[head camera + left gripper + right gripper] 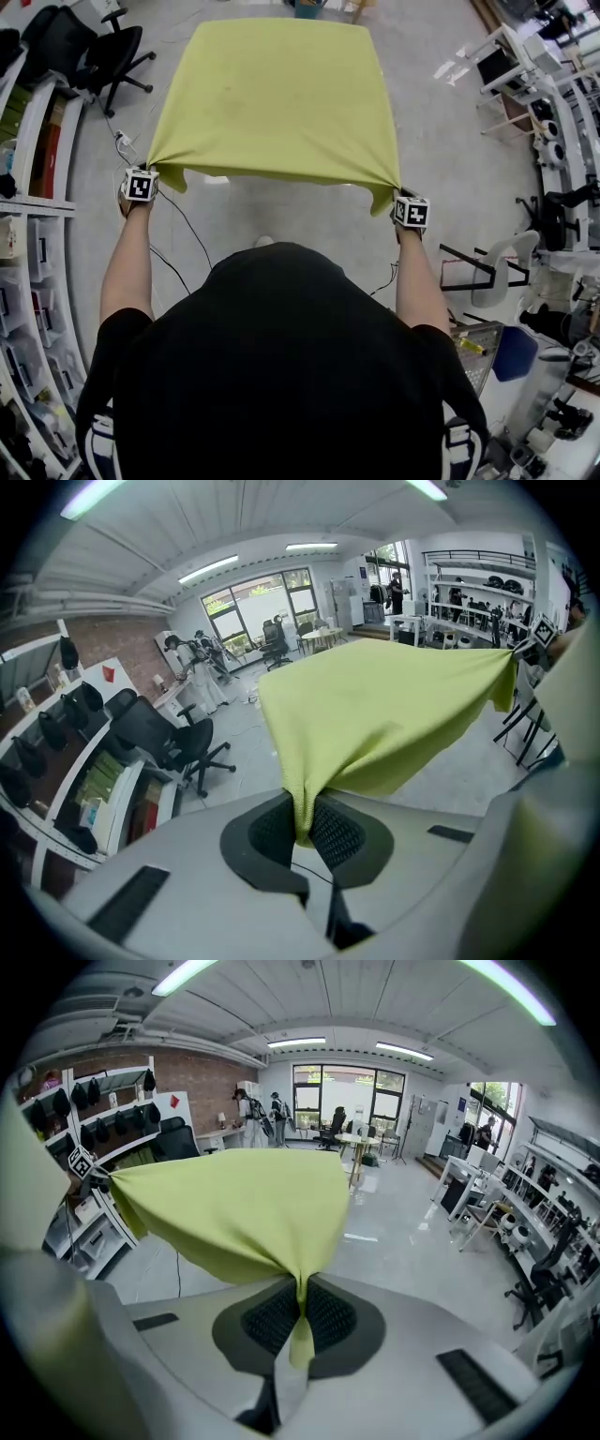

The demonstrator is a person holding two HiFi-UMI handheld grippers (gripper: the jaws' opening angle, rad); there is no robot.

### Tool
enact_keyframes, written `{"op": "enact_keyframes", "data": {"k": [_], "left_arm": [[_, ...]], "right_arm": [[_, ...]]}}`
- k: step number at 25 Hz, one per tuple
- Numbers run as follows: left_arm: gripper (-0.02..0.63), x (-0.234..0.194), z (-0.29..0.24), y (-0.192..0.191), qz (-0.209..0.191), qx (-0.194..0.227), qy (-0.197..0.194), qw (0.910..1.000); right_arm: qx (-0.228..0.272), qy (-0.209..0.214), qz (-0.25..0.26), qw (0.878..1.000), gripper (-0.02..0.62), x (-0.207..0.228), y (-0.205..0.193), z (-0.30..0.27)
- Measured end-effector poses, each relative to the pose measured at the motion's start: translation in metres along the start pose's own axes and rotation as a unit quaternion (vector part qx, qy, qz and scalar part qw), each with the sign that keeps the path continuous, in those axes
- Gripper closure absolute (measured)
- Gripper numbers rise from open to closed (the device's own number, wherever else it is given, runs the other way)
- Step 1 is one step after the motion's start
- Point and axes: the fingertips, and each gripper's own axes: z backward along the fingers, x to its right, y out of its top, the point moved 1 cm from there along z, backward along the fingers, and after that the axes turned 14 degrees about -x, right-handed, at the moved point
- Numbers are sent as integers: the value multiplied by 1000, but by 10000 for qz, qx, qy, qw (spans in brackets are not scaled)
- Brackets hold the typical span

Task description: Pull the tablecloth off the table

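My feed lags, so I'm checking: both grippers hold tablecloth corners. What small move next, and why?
Probably draw both grippers evenly back toward your body. The left gripper and right gripper are each shut on a near corner of the tablecloth, which stretches taut between them, so an even pull should slide it off.

No text, label or number is legible anywhere.

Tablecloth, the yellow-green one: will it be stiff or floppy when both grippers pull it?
Likely floppy: the tablecloth sags between the left gripper and right gripper. Probably light, since pinched corners alone carry its near edge. It may slip little, as it bunches between textured fingers.
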Motion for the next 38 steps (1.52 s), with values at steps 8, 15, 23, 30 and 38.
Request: {"op": "enact_keyframes", "data": {"k": [8,15,23,30,38], "left_arm": [[580,58,65,-40,-106,14,292,9995],[581,120,128,-95,216,59,313,9993],[581,169,175,-170,351,25,369,9987],[581,189,195,-234,464,-5,349,9983],[581,190,217,-278,525,40,349,9980]], "right_arm": [[300,117,315,9990,572,32,-55,54],[374,194,443,9981,572,50,-127,106],[350,375,497,9974,572,50,-212,134],[394,469,421,9972,572,34,-264,153],[593,521,329,9963,572,12,-297,186]]}}
